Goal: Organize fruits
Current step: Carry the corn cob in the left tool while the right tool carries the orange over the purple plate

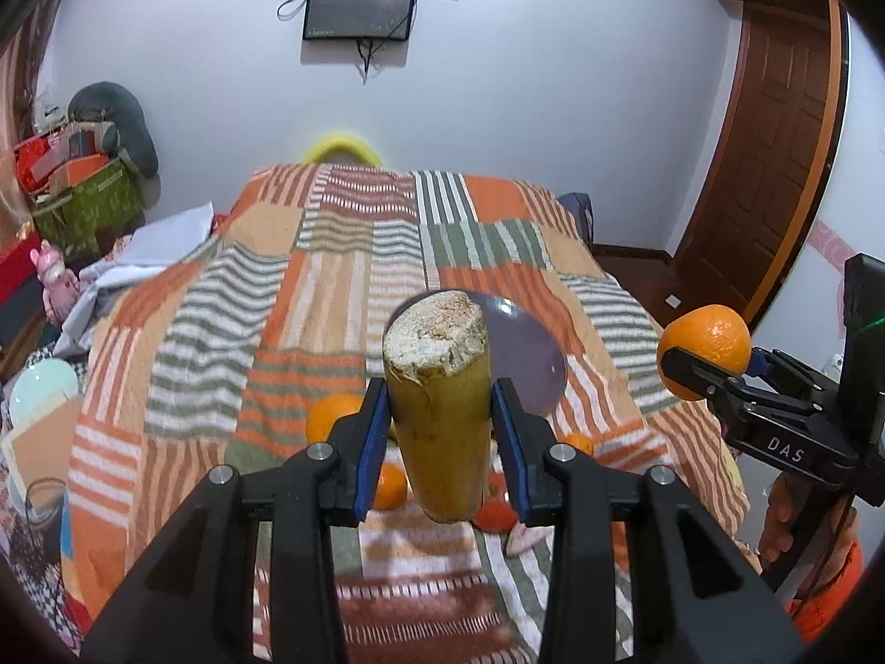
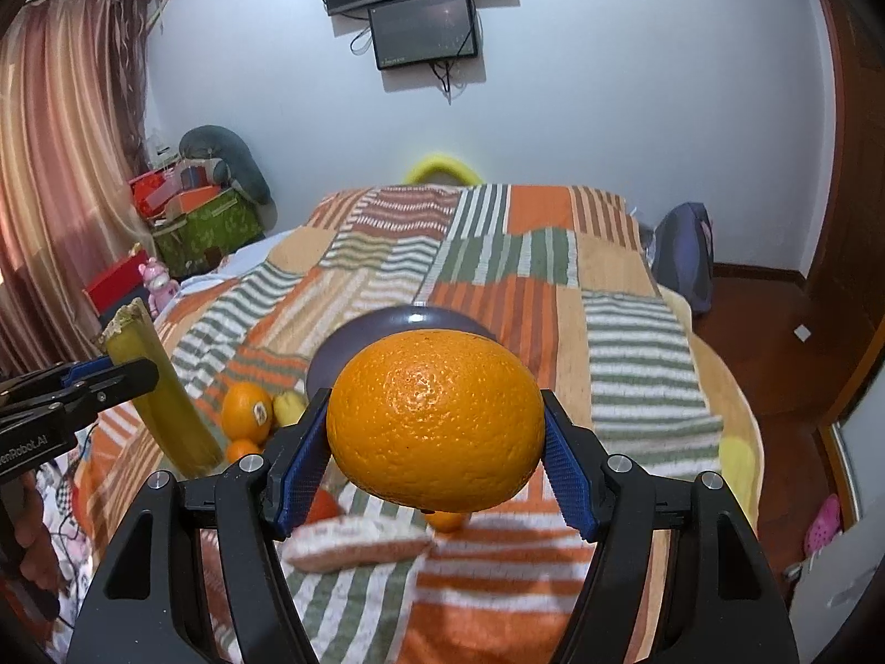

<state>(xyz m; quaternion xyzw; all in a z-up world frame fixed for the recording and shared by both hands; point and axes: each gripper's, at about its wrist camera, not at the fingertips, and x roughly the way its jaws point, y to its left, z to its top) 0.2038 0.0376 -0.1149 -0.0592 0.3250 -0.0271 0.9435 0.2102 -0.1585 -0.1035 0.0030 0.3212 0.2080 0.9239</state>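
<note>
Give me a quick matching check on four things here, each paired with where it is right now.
Things:
1. big orange
2. cane stalk
3. plate
4. stickered orange

Places:
A. lying on the blanket, left of the plate
B. held in the left gripper
C. held in the right gripper
D. on the blanket, nothing visible on it

Pairs: 1-C, 2-B, 3-D, 4-A
</note>
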